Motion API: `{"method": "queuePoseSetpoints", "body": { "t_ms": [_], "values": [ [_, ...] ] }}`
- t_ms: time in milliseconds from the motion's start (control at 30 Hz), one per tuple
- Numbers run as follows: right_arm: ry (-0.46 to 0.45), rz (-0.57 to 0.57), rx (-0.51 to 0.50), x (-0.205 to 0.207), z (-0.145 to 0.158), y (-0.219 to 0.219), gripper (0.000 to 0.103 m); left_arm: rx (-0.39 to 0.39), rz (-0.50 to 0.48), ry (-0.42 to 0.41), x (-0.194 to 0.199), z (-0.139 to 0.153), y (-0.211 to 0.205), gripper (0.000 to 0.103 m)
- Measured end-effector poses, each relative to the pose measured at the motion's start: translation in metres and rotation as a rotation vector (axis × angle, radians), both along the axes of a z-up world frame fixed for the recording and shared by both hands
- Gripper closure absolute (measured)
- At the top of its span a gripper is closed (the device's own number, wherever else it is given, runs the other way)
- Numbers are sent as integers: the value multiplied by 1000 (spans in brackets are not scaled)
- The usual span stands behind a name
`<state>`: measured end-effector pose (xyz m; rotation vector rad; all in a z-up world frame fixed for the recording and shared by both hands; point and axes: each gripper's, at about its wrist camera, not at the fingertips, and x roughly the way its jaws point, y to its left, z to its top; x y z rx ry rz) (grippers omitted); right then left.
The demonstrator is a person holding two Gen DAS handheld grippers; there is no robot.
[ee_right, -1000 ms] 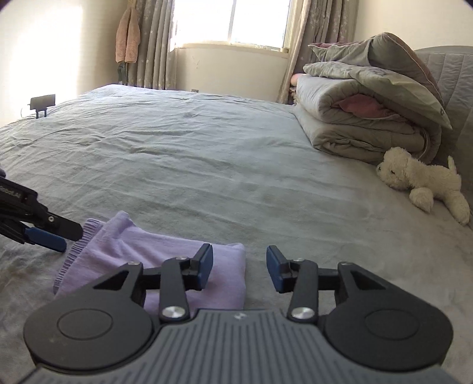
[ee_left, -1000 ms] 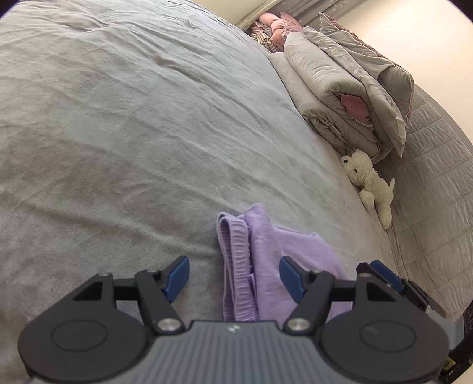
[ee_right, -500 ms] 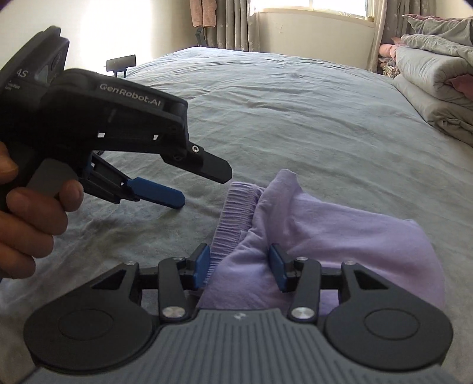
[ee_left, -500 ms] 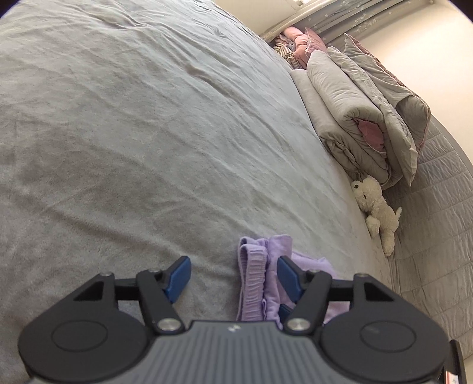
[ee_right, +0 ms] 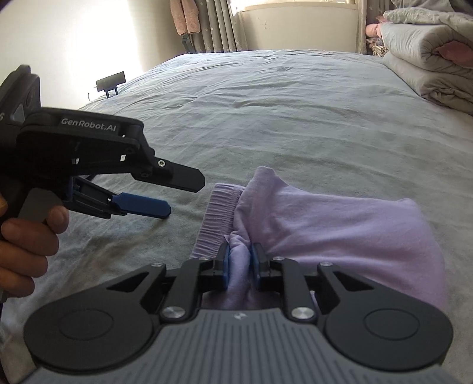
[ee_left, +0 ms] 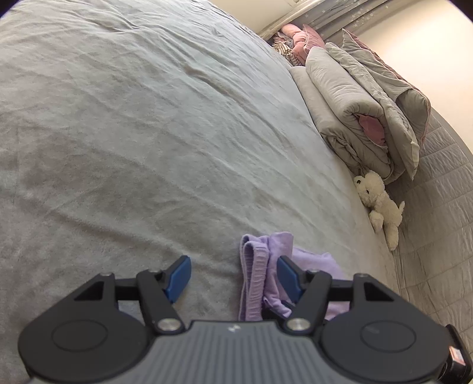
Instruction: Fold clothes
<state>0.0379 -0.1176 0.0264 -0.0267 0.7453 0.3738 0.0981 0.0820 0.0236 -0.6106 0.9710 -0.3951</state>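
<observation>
A bunched fold of the lilac garment point(ee_right: 325, 224) is pinched between the closing jaws of the right gripper point(ee_right: 240, 264). The left gripper point(ee_left: 233, 273) is held spread and empty, above the grey bedspread point(ee_left: 147, 133) by the ribbed waistband point(ee_left: 254, 271).

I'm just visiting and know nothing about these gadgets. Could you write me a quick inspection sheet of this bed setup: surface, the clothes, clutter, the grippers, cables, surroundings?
Surface: grey bedspread, lightly wrinkled.
Job's things: lilac garment, bunched, ribbed waistband toward the left gripper.
Clutter: white plush toy beside a folded grey duvet at the quilted headboard.
Grippers: right gripper jaws closing, a fold of the garment pinched between them; left gripper open, the waistband between its fingers, unpressed.
Cables: nothing seen.
Surroundings: curtains, a pink item hanging, a small black device past the bed's far edge.
</observation>
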Motion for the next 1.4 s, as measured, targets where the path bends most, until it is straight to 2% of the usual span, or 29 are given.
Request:
{"method": "queuePoseSetpoints", "body": {
  "t_ms": [33,100,167,233,333,467,500,600,700,733,833,933,967,1000,1033,1100,1133,1233,1300,1367,1400],
  "values": [
    [-26,4,-55,-4,-2,9,90,0,0,0,0,0,0,38],
    [-44,-15,-67,-6,-2,10,95,1,0,-2,0,0,1,38],
    [-42,-63,19,-5,2,-2,96,-2,3,-2,-1,1,1,38],
    [-95,-108,129,-10,15,-17,96,-7,6,-2,-1,1,2,38],
    [-185,-113,145,-16,29,-19,96,-12,9,-2,0,1,3,38],
    [-108,-21,68,-10,6,4,93,-7,9,5,1,-1,2,38],
    [-101,-5,27,-10,0,10,89,-5,8,4,1,-1,2,38],
    [-128,3,-13,-15,4,14,81,-7,8,3,1,1,3,37],
    [-164,4,7,-25,14,13,43,-13,14,7,2,1,6,37],
    [-176,3,24,-29,18,13,37,-14,17,10,2,0,7,37],
    [-177,50,-37,-36,14,30,34,-15,21,15,3,0,8,37],
    [-189,36,-245,-36,-9,53,34,-10,16,11,2,0,8,37],
    [-205,34,-269,-38,-14,54,34,-9,15,9,2,1,7,36],
    [-220,32,-290,-40,-19,55,40,-9,13,9,2,1,7,36],
    [-229,25,-308,-40,-19,56,62,-10,12,9,2,1,7,36],
    [-225,-3,-284,-35,-14,47,75,-15,9,9,1,1,7,36],
    [-205,-23,-227,-32,-10,38,80,-19,8,9,1,1,7,36],
    [-126,-103,0,-20,6,4,85,-73,-2,23,-1,-2,5,32],
    [-105,-135,107,-16,13,-13,85,-124,-10,39,-2,-5,4,28],
    [-103,-140,115,-14,15,-17,85,-207,-19,76,-3,-13,0,24],
    [-102,-142,118,-13,15,-18,85,-221,-20,79,-5,-15,-3,23]
  ]
}}
